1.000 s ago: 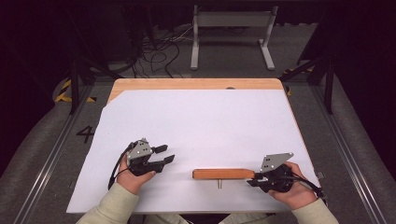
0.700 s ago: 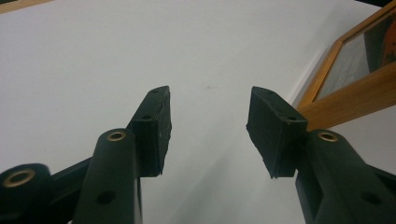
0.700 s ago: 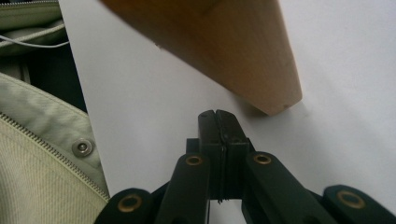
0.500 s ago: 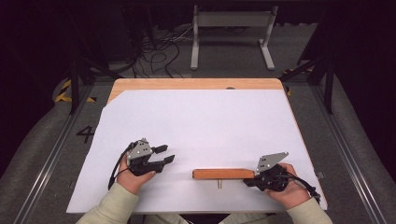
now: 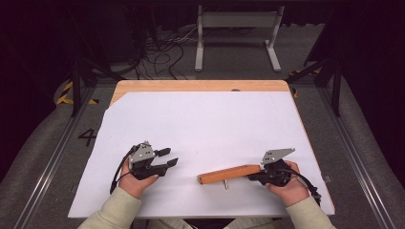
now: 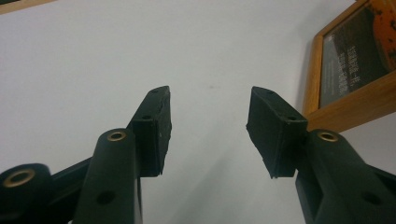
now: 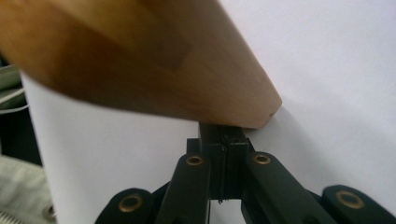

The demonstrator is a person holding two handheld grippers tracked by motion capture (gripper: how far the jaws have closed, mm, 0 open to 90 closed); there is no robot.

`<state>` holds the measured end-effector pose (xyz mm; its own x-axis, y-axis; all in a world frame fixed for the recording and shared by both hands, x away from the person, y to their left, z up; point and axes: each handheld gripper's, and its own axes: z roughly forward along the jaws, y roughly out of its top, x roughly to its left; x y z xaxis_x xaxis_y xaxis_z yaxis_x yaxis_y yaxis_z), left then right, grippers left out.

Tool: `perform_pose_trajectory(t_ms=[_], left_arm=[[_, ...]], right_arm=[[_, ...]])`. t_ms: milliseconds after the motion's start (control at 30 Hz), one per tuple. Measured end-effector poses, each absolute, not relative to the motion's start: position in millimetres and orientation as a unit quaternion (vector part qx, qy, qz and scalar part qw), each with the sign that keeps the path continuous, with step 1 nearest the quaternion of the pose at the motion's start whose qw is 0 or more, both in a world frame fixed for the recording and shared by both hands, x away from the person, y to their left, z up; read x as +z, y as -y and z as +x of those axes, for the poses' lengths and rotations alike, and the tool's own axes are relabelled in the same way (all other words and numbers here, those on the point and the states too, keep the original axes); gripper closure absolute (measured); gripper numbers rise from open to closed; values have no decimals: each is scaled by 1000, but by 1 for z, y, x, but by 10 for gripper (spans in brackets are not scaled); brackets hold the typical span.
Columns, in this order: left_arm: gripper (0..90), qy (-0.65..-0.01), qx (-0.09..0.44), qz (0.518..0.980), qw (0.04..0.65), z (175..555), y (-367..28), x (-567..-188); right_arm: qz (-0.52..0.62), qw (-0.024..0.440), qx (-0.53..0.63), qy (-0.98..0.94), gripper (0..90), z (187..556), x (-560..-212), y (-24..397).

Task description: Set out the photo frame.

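Note:
A wooden bar [image 5: 229, 174] lies slanted on the white sheet [image 5: 205, 124] near the front edge, with a small metal pin [image 5: 226, 185] sticking out of its near side. My right gripper [image 5: 254, 175] is at the bar's right end. In the right gripper view its jaws are pressed together [image 7: 223, 137], and the end of the bar [image 7: 140, 60] sits over their tips. My left gripper [image 5: 166, 158] rests on the sheet to the left, a hand's width from the bar, open with nothing between its pads [image 6: 210, 107].
The sheet covers a wooden table [image 5: 200, 86] whose far edge shows. A metal stand [image 5: 236, 21] and cables [image 5: 162, 57] are on the floor beyond. In the left gripper view, wooden edges [image 6: 345, 112] with a dark area behind them appear at the right.
The bar lay level across the table before; now its right end is raised or swung away and it slants. The right hand has shifted slightly with it. The left gripper has stayed put.

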<state>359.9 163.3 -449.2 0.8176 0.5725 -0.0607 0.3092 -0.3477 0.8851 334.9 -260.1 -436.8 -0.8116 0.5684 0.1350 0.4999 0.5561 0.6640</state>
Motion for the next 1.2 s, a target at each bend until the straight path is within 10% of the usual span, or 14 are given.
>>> perform_pose_trajectory(t_ms=[1200], left_arm=[[497,-311,151,794,500,352,-195,-453]], right_arm=[[333,67,375,-863,900,433,-429,200]])
